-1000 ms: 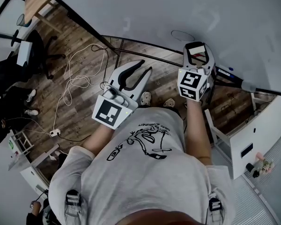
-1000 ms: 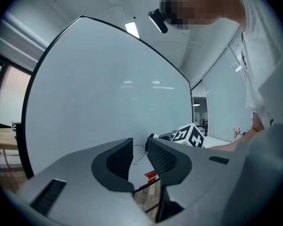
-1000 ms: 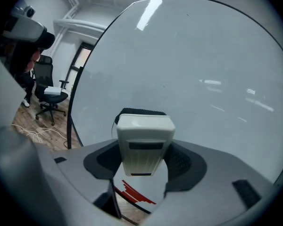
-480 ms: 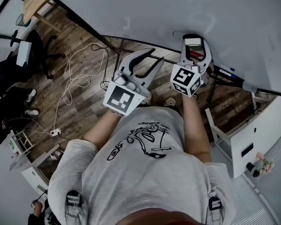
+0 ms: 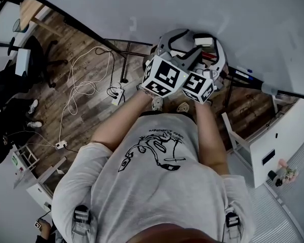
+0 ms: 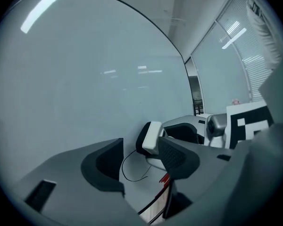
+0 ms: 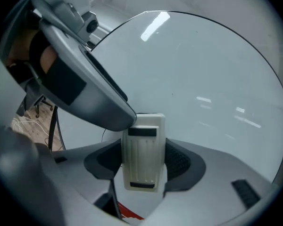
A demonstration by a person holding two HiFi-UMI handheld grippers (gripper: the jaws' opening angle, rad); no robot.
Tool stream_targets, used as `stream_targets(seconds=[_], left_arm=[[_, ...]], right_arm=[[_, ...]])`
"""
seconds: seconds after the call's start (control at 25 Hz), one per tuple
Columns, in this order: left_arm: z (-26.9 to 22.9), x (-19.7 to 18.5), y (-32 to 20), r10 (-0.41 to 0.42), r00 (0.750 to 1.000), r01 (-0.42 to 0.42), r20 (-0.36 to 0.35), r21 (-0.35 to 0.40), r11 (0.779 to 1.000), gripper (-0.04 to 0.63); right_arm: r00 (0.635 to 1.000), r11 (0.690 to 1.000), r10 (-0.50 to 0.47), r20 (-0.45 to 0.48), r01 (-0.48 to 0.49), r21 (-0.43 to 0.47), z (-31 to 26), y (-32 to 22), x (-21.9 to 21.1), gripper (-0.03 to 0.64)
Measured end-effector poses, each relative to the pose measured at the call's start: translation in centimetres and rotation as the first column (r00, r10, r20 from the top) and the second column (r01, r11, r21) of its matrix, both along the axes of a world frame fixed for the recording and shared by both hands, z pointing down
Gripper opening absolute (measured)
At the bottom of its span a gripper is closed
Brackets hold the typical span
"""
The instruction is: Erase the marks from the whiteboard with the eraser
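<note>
The whiteboard (image 5: 218,9) stands upright in front of me. In the right gripper view, my right gripper (image 7: 143,163) is shut on the white eraser (image 7: 142,145), which points at the board. My left gripper (image 5: 180,42) has come in close beside the right gripper (image 5: 212,47). Its jaws have just been opening and stand wide, pressing on nothing. In the left gripper view the eraser (image 6: 151,136) sits just past the right finger (image 6: 175,157) of the left gripper (image 6: 137,153). A thin black curved mark (image 6: 132,172) shows on the board between the jaws.
The board's black stand legs (image 5: 122,59) run down to a wood floor with white cables (image 5: 86,85) and a power strip (image 5: 115,92). A marker (image 5: 243,74) lies on the tray at the right. A white cabinet (image 5: 278,140) stands at the right, an office chair (image 5: 20,59) at the far left.
My left gripper has swung up and to the right until it sits against the right gripper, and its jaws have spread. The right gripper with the eraser has hardly moved.
</note>
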State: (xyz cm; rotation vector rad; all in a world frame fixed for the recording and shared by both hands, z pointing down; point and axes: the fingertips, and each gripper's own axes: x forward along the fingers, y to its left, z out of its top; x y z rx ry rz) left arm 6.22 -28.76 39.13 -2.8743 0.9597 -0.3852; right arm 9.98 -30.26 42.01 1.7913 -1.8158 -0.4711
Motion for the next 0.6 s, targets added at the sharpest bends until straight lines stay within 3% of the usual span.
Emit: stream_targets(seconds=[0.48,0.6], left_arm=[[0.2,-0.2,-1.2,-0.06,0.998,0.06,0.023,0.019,0.998,0.239],[0.2,-0.3,-1.3,-0.065,0.997,0.064,0.03,0.031,0.998,0.239]], right_arm=[[0.998,0.999,0.0,-0.058,0.003,0.054,-0.2,0.9,0.1,0.268],[0.997,0.997,-0.001,-0.08,0.007,0.071,-0.2,1.4,0.0,0.244]])
